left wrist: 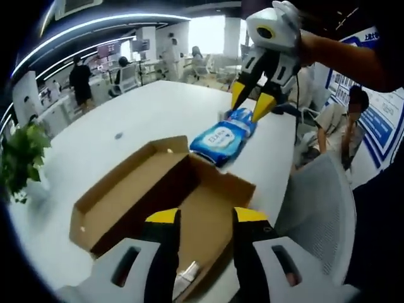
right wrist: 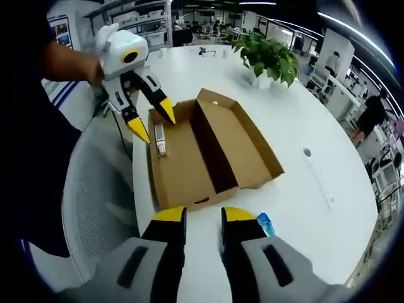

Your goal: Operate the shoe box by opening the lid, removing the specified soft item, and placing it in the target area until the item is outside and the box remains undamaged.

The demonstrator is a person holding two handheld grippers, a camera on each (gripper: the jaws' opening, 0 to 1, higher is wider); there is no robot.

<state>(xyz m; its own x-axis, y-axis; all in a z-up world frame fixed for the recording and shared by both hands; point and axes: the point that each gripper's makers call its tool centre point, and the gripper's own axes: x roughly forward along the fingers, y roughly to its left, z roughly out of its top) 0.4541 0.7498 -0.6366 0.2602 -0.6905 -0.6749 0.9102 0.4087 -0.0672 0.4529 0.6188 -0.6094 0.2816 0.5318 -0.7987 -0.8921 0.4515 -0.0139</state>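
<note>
An open brown cardboard shoe box point(left wrist: 126, 189) point(right wrist: 214, 148) lies flat on the white table, lid folded out. A blue soft packet of wipes point(left wrist: 224, 136) point(right wrist: 266, 223) rests on the table just outside the box's corner. My right gripper point(left wrist: 251, 102) hangs open right above the packet's far end, nothing between its yellow tips; its own jaws point(right wrist: 203, 216) stand apart beside the packet. My left gripper point(left wrist: 207, 218) point(right wrist: 153, 120) is open over the box's near edge, holding nothing. A small pale item point(right wrist: 160, 140) point(left wrist: 188, 274) lies inside the box below it.
A grey mesh chair point(left wrist: 315, 202) point(right wrist: 95, 196) stands against the table edge beside the box. A potted plant point(left wrist: 22, 158) point(right wrist: 268, 57) sits on the far side of the table. People sit and stand around desks in the background.
</note>
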